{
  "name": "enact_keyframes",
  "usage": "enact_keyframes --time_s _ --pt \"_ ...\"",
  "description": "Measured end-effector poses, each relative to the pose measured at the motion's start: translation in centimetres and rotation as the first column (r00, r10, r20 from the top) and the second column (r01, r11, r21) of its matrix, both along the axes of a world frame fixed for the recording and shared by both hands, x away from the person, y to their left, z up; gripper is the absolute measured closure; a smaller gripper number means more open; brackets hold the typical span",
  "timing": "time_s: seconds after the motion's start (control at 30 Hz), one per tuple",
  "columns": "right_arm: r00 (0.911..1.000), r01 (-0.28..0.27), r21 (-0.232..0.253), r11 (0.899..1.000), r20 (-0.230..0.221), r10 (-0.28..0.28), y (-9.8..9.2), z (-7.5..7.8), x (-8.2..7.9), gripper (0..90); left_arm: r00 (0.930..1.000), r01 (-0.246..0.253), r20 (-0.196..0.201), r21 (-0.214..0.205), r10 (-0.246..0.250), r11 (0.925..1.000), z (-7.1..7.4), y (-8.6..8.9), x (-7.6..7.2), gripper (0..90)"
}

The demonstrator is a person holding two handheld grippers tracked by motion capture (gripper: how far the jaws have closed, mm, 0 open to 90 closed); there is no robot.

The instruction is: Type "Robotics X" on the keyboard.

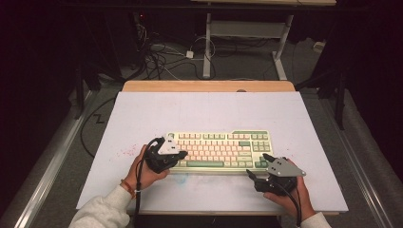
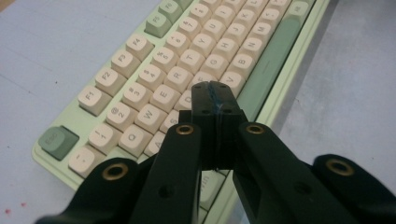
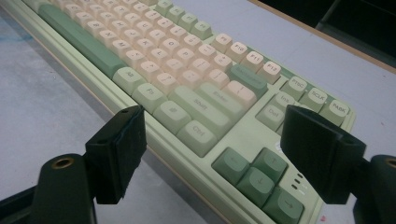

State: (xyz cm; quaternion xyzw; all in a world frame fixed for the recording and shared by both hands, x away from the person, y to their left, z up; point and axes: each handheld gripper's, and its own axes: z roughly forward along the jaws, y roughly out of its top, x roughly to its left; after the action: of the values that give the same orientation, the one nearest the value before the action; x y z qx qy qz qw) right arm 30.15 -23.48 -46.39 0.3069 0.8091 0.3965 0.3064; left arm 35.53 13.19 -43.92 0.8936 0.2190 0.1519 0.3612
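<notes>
A pale green keyboard point(image 1: 223, 148) with cream keys lies in the middle of the white mat. My left gripper point(image 1: 183, 155) is shut with nothing in it, and its tips hover over the keyboard's left half. In the left gripper view the closed tips point(image 2: 215, 93) sit just above the letter keys point(image 2: 154, 88) of the home row. My right gripper point(image 1: 259, 166) stands open at the keyboard's near right corner. In the right gripper view its fingers point(image 3: 119, 149) straddle that corner, with the dark green arrow keys point(image 3: 257, 175) between the jaws.
The white mat point(image 1: 142, 114) covers a wooden table point(image 1: 209, 86) whose far edge shows. Small red specks point(image 1: 127, 152) mark the mat left of the keyboard. Beyond the table, cables point(image 1: 161, 57) lie on the floor near another table's legs point(image 1: 207, 47).
</notes>
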Motion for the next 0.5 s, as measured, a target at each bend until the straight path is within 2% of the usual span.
enact_keyframes --time_s 0.33,0.5 --pt "1.0 -0.003 -0.009 1.0 -0.001 0.003 0.1 -0.1 0.0 23.1 0.9996 0.027 -0.004 0.035 -0.027 0.999 0.5 -2.1 1.9 88.0" --pt "1.0 -0.009 -0.013 1.0 -0.003 0.009 0.1 -0.2 0.0 23.2 0.9988 0.044 -0.021 0.054 -0.043 0.9976 0.5 -3.3 2.9 88.0"
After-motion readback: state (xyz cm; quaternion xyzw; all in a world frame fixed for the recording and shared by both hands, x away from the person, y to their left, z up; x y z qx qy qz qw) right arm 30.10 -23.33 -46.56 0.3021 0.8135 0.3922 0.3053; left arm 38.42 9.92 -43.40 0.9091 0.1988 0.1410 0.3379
